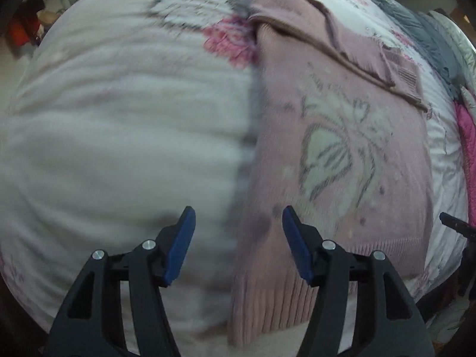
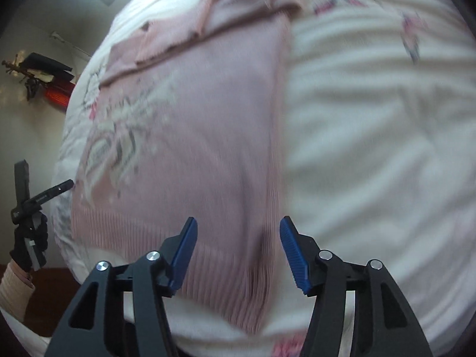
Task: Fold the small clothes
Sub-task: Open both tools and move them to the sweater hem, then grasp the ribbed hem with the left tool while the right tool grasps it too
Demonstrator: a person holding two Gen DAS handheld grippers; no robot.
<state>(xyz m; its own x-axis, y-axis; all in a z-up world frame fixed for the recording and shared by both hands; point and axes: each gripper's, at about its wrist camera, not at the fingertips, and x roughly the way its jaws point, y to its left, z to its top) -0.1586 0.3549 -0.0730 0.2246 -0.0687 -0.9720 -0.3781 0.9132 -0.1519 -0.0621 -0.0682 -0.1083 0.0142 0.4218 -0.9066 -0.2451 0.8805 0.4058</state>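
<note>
Left wrist view first: the left hand-held gripper [image 1: 239, 235] hangs over the bed [image 1: 119, 136], blue pads spread wide with nothing between them. Below lies the pink sweater [image 1: 342, 154], flat on the white floral bedcover, its straight side edge running up the middle of the picture and its ribbed hem nearest the camera. A grey-outlined butterfly pattern shows on its front. One sleeve [image 1: 336, 35] is folded across the top of the body. Grey fabric [image 1: 422, 29] bunches at the far right edge of the bed, with a strip of bright pink cloth [image 1: 468, 148] beside it. The picture is motion-blurred.

Over to the right wrist view: the right hand-held gripper [image 2: 238, 238] is spread as well, empty, hovering above the sweater's [image 2: 193, 148] ribbed hem near its right corner. The folded sleeve [image 2: 238, 9] sits at the far end. At the left edge, a black-gloved hand [image 2: 28, 241] grips the other tool's handle, off the bed [image 2: 372, 119].
</note>
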